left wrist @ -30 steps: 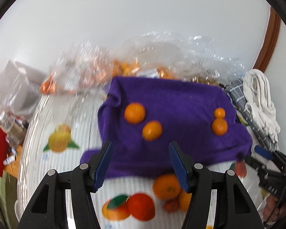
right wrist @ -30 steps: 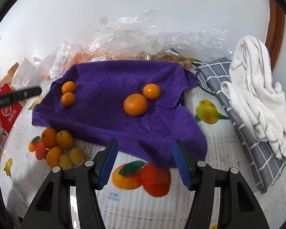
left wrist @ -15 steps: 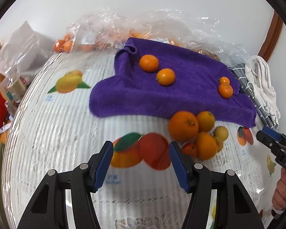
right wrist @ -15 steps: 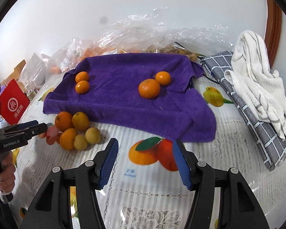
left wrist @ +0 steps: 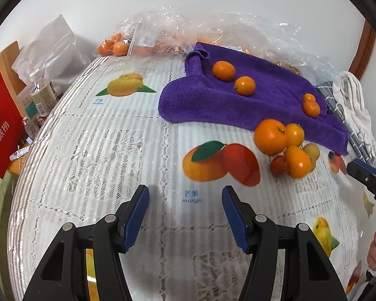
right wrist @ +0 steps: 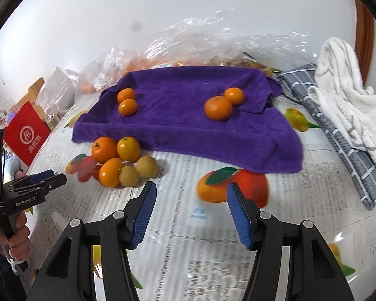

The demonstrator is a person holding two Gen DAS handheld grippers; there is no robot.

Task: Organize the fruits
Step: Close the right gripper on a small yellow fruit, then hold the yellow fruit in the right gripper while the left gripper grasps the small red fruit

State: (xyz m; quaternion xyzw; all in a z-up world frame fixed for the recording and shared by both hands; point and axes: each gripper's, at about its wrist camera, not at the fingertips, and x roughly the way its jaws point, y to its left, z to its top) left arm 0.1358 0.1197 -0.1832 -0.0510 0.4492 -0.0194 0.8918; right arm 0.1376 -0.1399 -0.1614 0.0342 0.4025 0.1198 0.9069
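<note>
A purple towel [left wrist: 270, 95] [right wrist: 188, 118] lies on the fruit-print tablecloth. It carries two pairs of small oranges: one pair [left wrist: 223, 70] [right wrist: 126, 95] and another pair [left wrist: 310, 107] [right wrist: 218, 107]. A loose pile of oranges and yellow-green fruits [left wrist: 285, 148] [right wrist: 122, 160] sits on the cloth just in front of the towel. My left gripper [left wrist: 185, 205] is open and empty, above the tablecloth short of the pile. My right gripper [right wrist: 191, 205] is open and empty, to the right of the pile.
Clear plastic bags with more oranges [left wrist: 117, 46] lie behind the towel. A grey checked cloth [right wrist: 338, 130] and white towel [right wrist: 346, 100] lie at the right. A red bag [left wrist: 0, 125] and bottles [left wrist: 41, 95] stand off the left table edge.
Both grippers have pulled back and up from the towel; the fruit pile and more tablecloth have come into view. Both stay open and empty.
</note>
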